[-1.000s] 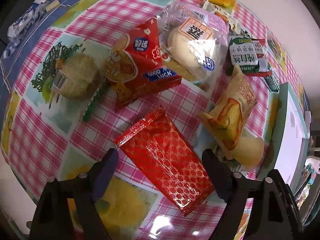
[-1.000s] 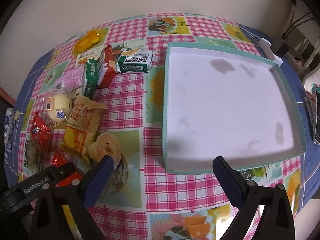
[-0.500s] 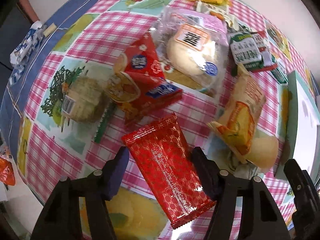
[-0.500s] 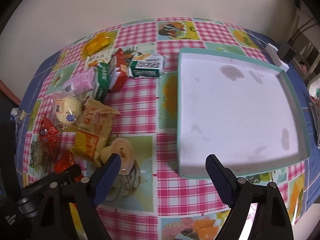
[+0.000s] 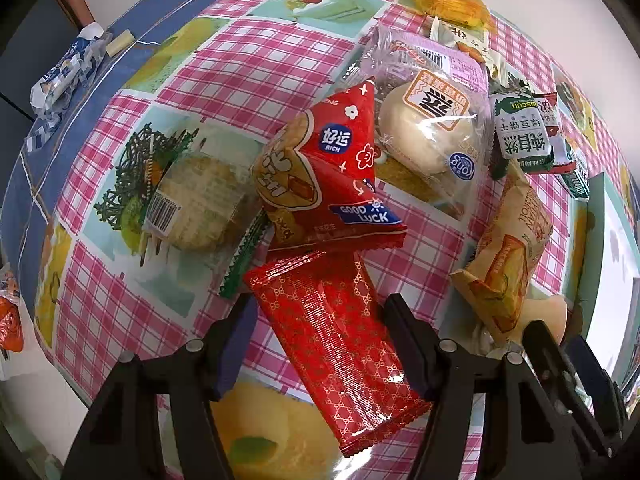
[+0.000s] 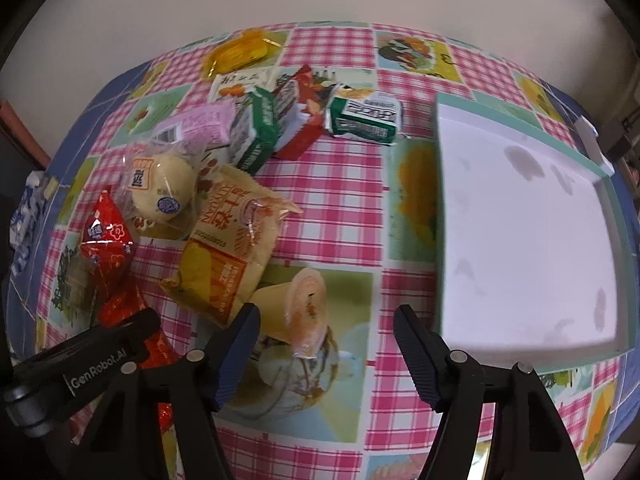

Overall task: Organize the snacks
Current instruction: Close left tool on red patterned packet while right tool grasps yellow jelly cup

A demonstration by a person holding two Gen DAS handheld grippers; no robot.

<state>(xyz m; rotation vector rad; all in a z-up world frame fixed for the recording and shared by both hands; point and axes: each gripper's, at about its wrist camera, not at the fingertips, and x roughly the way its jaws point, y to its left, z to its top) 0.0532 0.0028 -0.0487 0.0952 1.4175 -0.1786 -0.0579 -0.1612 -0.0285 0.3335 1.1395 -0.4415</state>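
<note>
The left gripper (image 5: 316,316) clamped a red foil packet (image 5: 332,344) for lifting, while the right gripper's (image 6: 326,326) jaws were closing around a tipped jelly cup (image 6: 296,308) beside the empty tray (image 6: 528,240).

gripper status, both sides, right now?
Left gripper: jaws closed on the red patterned packet.
Right gripper: jaws closing around the jelly cup, pads not yet on it.

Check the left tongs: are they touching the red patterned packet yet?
Touching. The left wrist view shows the left tongs closed on the red patterned packet, both fingers pressed against its long edges, no gap on either side.
</note>
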